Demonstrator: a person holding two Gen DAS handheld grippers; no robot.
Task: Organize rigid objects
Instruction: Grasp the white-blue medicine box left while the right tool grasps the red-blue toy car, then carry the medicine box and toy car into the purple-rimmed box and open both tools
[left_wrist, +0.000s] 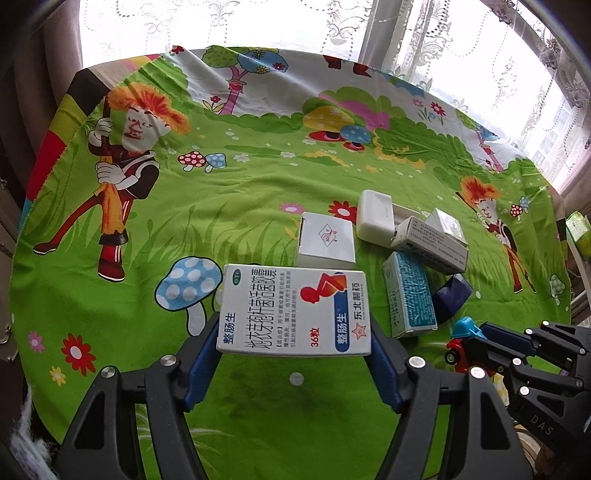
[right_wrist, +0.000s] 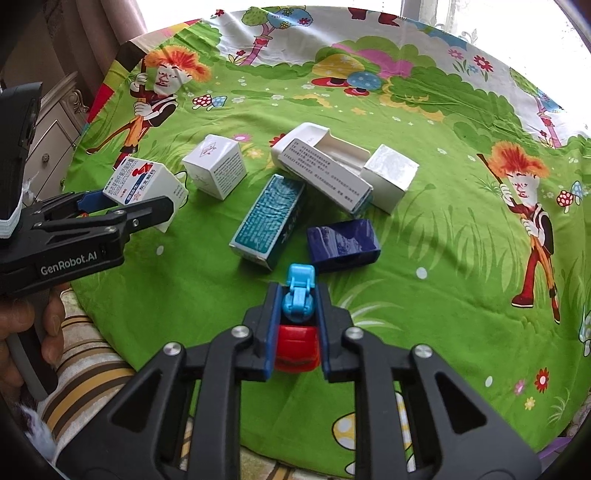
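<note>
2 hand-held grippers work over a table draped in a green cartoon-print cloth (left_wrist: 240, 192). Left gripper (left_wrist: 293, 332): blue pads clamped on the 2 short sides of a white medicine box (left_wrist: 295, 310) with a red figure, raised above the cloth at the near left. Right gripper (right_wrist: 294, 328): closed on a red-and-blue toy vehicle (right_wrist: 297, 317), near edge of the cloth. Loose items at center: white cube box (right_wrist: 216, 170), teal box (right_wrist: 269, 221), dark blue box (right_wrist: 343, 243), long white printed box (right_wrist: 325, 173) leaning on an open white case (right_wrist: 317, 144), and a small white box (right_wrist: 389, 177).
</note>
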